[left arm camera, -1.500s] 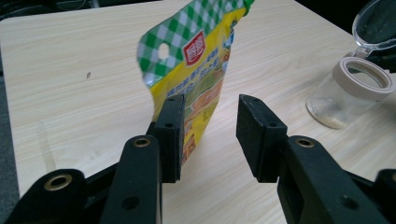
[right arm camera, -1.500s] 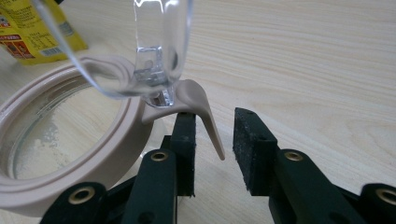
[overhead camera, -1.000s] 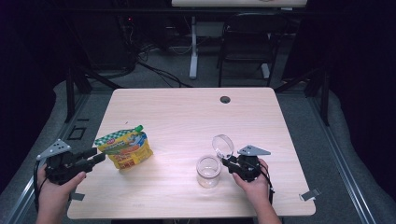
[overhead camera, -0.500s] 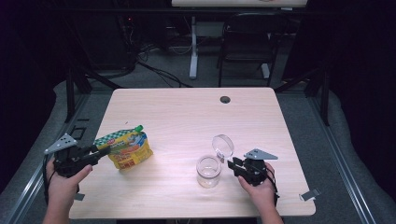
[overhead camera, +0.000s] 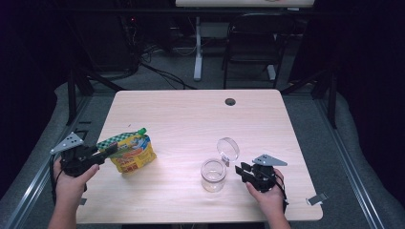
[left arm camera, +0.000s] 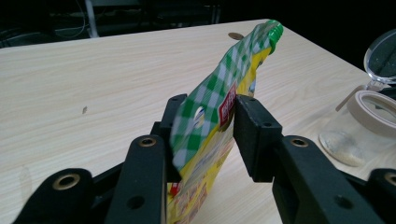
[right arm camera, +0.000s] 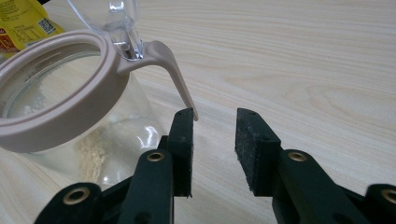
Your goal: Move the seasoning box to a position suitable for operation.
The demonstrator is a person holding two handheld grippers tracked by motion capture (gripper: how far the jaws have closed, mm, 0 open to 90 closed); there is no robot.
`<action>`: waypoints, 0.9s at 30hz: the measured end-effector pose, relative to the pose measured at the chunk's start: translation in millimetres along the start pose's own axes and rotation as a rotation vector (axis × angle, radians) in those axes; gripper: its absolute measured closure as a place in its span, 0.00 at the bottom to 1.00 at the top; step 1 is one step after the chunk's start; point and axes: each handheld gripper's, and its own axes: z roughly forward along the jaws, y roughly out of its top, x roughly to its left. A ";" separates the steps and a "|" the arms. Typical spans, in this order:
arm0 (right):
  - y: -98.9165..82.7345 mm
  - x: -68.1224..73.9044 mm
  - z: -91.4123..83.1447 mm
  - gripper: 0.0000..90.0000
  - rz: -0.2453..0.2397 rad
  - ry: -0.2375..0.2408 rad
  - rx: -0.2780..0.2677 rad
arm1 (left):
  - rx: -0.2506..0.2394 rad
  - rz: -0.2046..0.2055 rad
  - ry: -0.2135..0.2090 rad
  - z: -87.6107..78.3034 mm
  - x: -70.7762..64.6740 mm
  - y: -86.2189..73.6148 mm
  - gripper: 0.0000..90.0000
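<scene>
Left hand-held gripper (left arm camera: 205,135): jaws just been closing, now flanking green-checked top edge of spouted pouch (left arm camera: 219,107); left pad on it, right pad touching or just beside, firm grasp cannot tell. Pouch stands tilted on desk (overhead camera: 191,119), left part, green cap (overhead camera: 141,130) pointing away from person

Right hand-held gripper (right arm camera: 214,140): released, nothing between pads, just beside glass jar (overhead camera: 213,174) with hinged lid (overhead camera: 228,148) up; left pad near beige lid tab (right arm camera: 175,74)
</scene>
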 end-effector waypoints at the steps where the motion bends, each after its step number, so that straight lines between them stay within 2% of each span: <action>1: -0.4 -0.3 -0.1 0.75 0.002 -0.001 0.001 | 0.001 0.003 -0.001 1.9 -0.8 0.7 0.72; 9: -2.6 -1.4 -1.2 0.75 0.008 -0.011 0.008 | 0.010 0.011 -0.016 8.8 -0.6 3.4 0.74; 12: -3.4 -2.0 -2.2 0.75 0.012 -0.014 0.007 | 0.003 0.011 -0.021 9.7 -1.6 3.6 0.78; 16: -3.8 -2.9 -3.4 0.75 0.012 -0.013 0.010 | -0.012 0.035 -0.024 8.8 -6.2 4.9 0.86; 18: -4.2 -3.0 -3.6 0.75 0.019 -0.013 0.002 | -0.024 0.063 -0.009 8.2 -10.2 6.0 0.90; 21: -4.4 -3.3 -3.8 0.75 0.017 -0.016 0.006 | -0.007 0.093 0.002 7.7 -15.0 7.7 0.95; 23: -4.6 -3.9 -3.9 0.75 0.015 -0.017 0.010 | -0.016 0.096 -0.005 9.0 -17.2 7.4 0.99; 27: -4.7 -4.2 -4.0 0.74 0.016 -0.018 0.010 | -0.014 0.109 0.014 9.4 -20.6 7.8 1.00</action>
